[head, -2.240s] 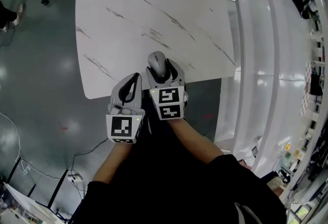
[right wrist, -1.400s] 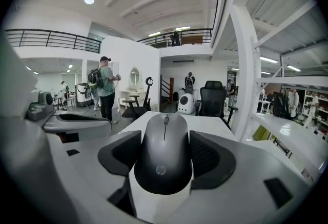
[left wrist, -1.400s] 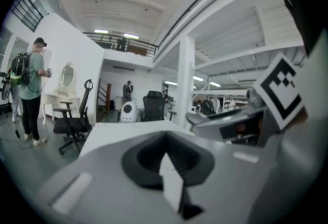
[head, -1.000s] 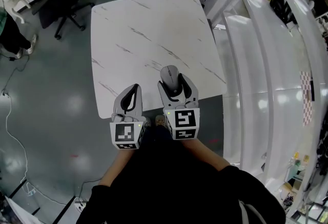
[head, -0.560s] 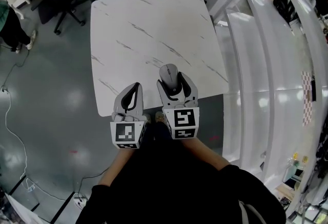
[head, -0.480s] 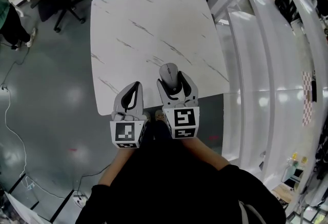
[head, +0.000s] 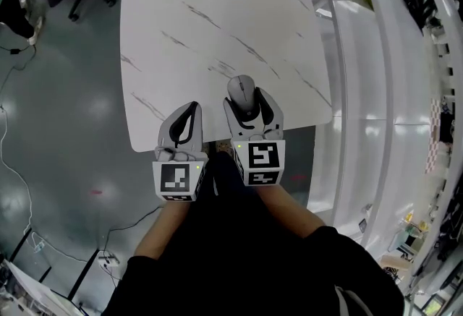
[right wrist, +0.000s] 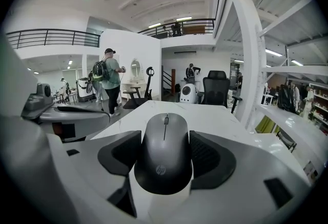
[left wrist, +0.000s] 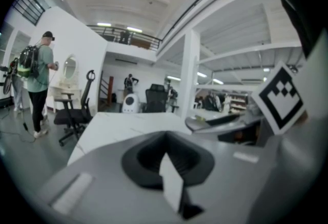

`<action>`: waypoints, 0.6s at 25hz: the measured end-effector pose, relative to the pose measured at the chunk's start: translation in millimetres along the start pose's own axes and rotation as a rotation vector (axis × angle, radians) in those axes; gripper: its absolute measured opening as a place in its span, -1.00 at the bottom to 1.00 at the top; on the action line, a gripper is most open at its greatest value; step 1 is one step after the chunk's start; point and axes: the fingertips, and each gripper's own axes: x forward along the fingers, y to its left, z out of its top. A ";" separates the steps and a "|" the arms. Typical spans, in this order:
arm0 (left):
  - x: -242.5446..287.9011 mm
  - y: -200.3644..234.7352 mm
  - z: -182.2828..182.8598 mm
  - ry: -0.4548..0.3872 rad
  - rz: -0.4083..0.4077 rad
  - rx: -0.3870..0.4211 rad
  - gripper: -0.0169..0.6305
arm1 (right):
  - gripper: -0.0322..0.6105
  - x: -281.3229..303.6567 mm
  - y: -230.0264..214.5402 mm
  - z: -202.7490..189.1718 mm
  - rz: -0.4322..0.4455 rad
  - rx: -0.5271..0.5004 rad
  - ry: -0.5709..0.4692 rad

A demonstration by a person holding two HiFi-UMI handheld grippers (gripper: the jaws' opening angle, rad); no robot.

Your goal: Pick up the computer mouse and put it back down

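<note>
Grip comes first here. The dark grey computer mouse (right wrist: 165, 152) lies lengthwise between the jaws of the right hand-held gripper (head: 250, 108). Both ribbed pads press against its flanks, and its nose points away across the white marble-veined counter (head: 217, 11). It is close to the counter's near edge, but I cannot tell whether its underside touches the surface.

The shell looks smooth and rounded, so I judge a hard or uneven squeeze could make it slip forward or tip. A light, even hold suits it best, with the mouse level and any travel straight up or down. For the set-down, choose a spot a little further from the edge, land it flat, and part the jaws only once the counter bears it.

The left hand-held gripper (head: 189, 115) has its jaws closed together on nothing, just beside the right, and is best left idle.
</note>
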 end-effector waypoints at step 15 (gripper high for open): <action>14.1 7.9 -44.8 0.070 0.001 -0.048 -0.92 | -0.09 48.4 12.3 -91.3 0.001 0.047 0.206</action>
